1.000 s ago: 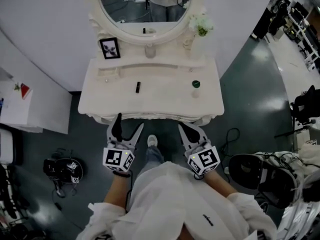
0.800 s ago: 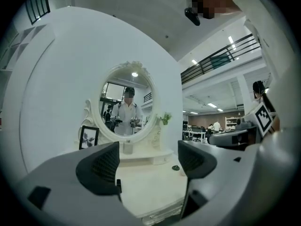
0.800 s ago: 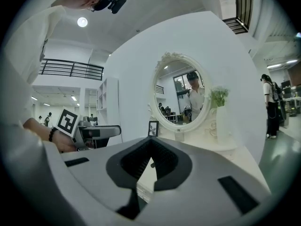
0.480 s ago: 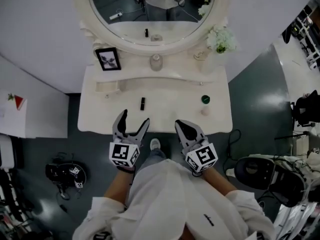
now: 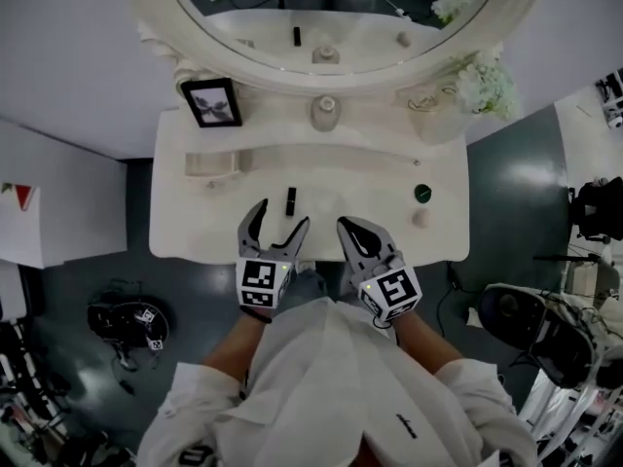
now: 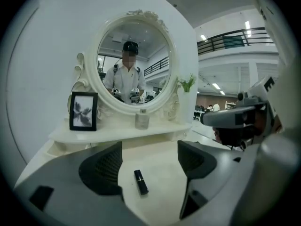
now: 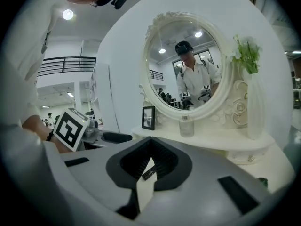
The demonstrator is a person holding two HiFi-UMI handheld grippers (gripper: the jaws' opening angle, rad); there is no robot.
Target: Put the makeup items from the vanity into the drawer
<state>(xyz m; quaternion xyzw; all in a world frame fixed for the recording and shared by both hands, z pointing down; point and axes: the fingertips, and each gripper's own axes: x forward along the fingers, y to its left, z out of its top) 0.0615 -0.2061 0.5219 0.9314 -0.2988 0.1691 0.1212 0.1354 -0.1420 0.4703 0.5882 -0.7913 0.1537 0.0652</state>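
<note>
A black lipstick [image 5: 291, 200] lies on the cream vanity top [image 5: 195, 232], near its middle. My left gripper [image 5: 279, 217] is open just short of it, its fingers on either side of the tube's near end; in the left gripper view the lipstick [image 6: 140, 181] lies between the open jaws [image 6: 148, 161], slightly ahead. My right gripper [image 5: 352, 228] is shut and empty over the front edge, and part of the lipstick [image 7: 148, 173] shows through the loop of its jaws. A green-capped jar [image 5: 422, 193] and a small beige item [image 5: 421, 218] sit at the right. No drawer shows.
On the raised back shelf stand a framed picture [image 5: 212, 102], a glass bottle [image 5: 324, 113] and a vase of white flowers [image 5: 482, 90], below the oval mirror [image 5: 331, 8]. A white cabinet [image 5: 49, 202] is at the left; black gear [image 5: 122, 324] and a chair [image 5: 535, 324] are on the floor.
Both grippers have moved forward from below the vanity's front edge to over its top. The left gripper now reaches the lipstick. The view has shifted closer to the vanity.
</note>
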